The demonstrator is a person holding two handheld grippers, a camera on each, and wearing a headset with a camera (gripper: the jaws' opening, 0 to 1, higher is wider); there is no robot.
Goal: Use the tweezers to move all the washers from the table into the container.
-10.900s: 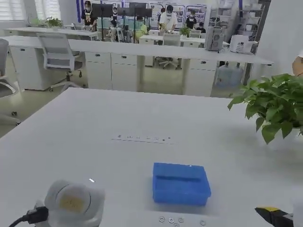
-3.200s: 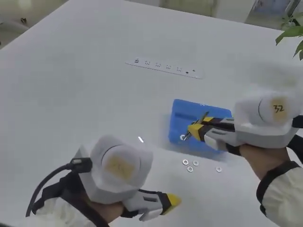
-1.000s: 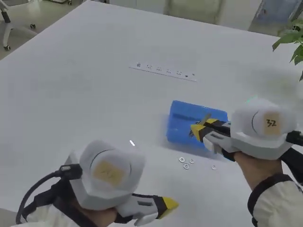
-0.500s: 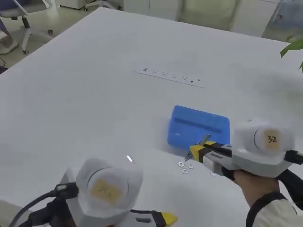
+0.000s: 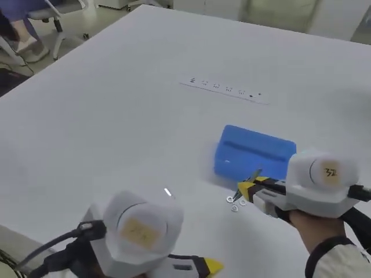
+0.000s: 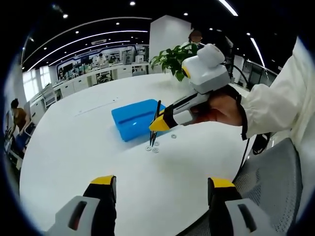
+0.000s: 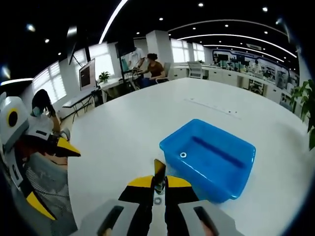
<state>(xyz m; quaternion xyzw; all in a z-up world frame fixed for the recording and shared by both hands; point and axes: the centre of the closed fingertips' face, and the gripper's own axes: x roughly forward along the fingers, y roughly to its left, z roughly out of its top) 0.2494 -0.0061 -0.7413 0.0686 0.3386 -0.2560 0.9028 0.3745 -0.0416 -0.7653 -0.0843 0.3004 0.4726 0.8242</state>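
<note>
At the bottom edge of the head view the left gripper [image 5: 210,266] hangs over the table [image 5: 104,127], its jaws spread wide with nothing between them (the left gripper view shows the gap plainly). Further in, at lower right, the right gripper [image 5: 248,188] is clenched on the tweezers [image 5: 246,184], whose tips point down toward the washers [image 5: 234,203] lying loose on the table just in front of the blue container [image 5: 255,147]. One washer [image 7: 183,155] lies inside the container, near its left wall. Beyond, in the upper middle, lies a white power strip [image 5: 226,90].
</note>
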